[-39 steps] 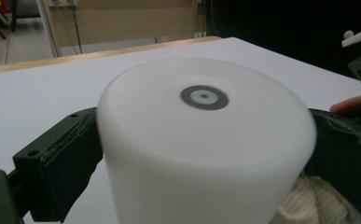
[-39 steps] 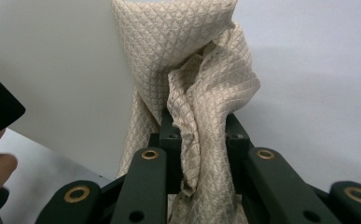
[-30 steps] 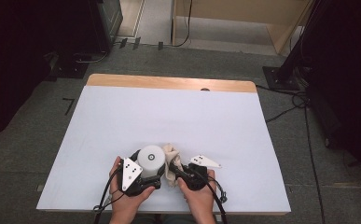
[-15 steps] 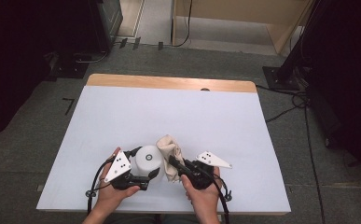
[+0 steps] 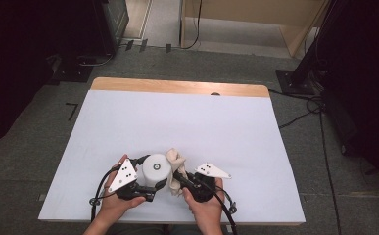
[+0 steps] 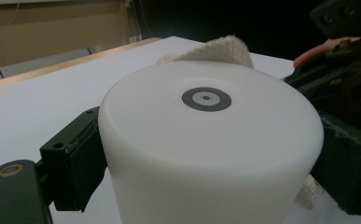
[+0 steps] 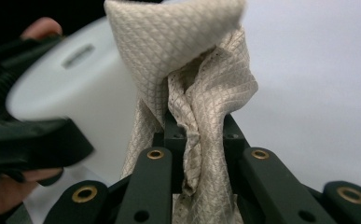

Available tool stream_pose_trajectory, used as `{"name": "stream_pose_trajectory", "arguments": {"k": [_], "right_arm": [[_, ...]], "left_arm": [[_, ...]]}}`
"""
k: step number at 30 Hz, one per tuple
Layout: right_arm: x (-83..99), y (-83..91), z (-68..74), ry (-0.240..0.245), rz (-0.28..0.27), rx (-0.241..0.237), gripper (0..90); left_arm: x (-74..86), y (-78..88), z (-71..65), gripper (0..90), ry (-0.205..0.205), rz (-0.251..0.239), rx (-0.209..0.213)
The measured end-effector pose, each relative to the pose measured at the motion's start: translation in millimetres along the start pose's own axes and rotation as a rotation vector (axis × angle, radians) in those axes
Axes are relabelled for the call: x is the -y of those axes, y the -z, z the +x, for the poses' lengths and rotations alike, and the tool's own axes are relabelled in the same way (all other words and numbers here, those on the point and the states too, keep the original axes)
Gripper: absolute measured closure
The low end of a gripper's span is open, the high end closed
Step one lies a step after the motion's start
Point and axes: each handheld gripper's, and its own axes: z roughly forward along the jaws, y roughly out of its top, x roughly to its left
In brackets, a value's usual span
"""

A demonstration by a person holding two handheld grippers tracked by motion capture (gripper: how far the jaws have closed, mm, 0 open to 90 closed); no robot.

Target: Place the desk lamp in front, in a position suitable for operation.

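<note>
Your right gripper (image 5: 181,177) pinches the cloth (image 5: 175,161) at the white cylinder's (image 5: 153,169) three o'clock; tugging could topple the cylinder from your left gripper's (image 5: 145,177) clamp.

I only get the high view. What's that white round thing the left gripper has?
Observer: A white container, upside down by the look of it; the left gripper view shows a dark ring on its flat top, and a black pad pressed on each side.
Operator: And the beige lump next to it?
Observer: A cloth with a diamond weave, bunched up and pinched between the right gripper jaws.
Operator: Does the cloth touch the white thing?
Observer: Yes, in the right gripper view the cloth lies against its side.
</note>
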Motion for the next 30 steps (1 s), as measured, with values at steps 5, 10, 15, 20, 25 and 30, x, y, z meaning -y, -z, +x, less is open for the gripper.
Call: {"name": "stream_pose_trajectory", "arguments": {"k": [5, 10, 15, 20, 25, 30], "right_arm": [[12.8, -11.9, -8.0, -0.019, 0.075, 0.030, 79.1], [20.6, -20.9, -15.9, -0.040, 0.144, 0.044, 79.0], [15.5, -17.8, -14.0, -0.040, 0.134, 0.035, 79.2], [-7.5, 0.8, -0.7, -0.012, 0.023, -0.017, 79.3], [-15.6, 6.9, 6.6, 0.027, -0.005, -0.008, 79.3], [-6.5, -3.8, -2.6, 0.005, 0.050, 0.016, 79.3]], "left_arm": [[0.9, -0.1, 0.1, 8.6, 0.005, -0.002, 0.000], [1.4, -0.3, -0.1, 8.5, 0.011, -0.003, -0.001], [1.7, -0.3, -0.3, 8.6, 0.011, -0.005, -0.002], [2.1, -0.3, -0.3, 8.5, 0.011, -0.008, -0.003], [1.3, -1.3, -1.8, 8.6, 0.017, -0.007, -0.018], [-0.7, -3.1, -4.8, 8.9, 0.008, -0.002, -0.040]]}}
